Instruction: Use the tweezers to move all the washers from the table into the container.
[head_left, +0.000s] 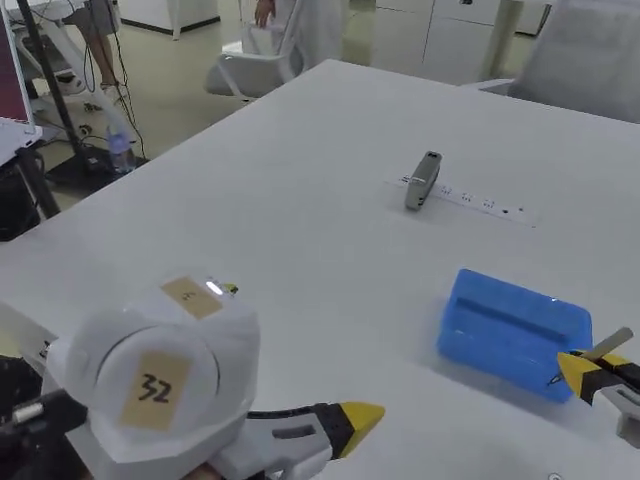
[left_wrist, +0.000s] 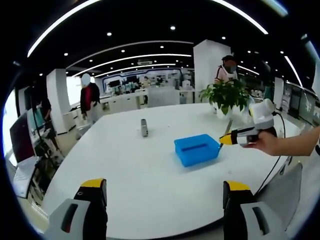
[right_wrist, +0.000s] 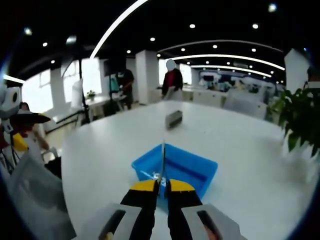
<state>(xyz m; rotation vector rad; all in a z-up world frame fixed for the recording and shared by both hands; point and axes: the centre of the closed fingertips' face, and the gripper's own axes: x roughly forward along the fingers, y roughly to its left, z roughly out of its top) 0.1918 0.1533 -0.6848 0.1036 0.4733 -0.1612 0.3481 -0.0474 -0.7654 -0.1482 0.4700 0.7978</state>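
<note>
Desk: large white smooth-topped desk (head_left: 300, 250), surface plain.
Container: open-topped blue plastic rectangular container (head_left: 512, 330), standing on the desk near its right edge in the head view.
Power strip: long flat white socket strip (head_left: 480, 200), lying beyond the container, well apart from it.
Block: small grey oblong block (head_left: 422, 180), at the strip's left end, touching it.

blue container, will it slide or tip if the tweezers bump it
Probably slides, not tips: the blue container is low, wide and flat on the smooth table. It looks like thin plastic, so likely light; the tweezers could shift it.
</note>
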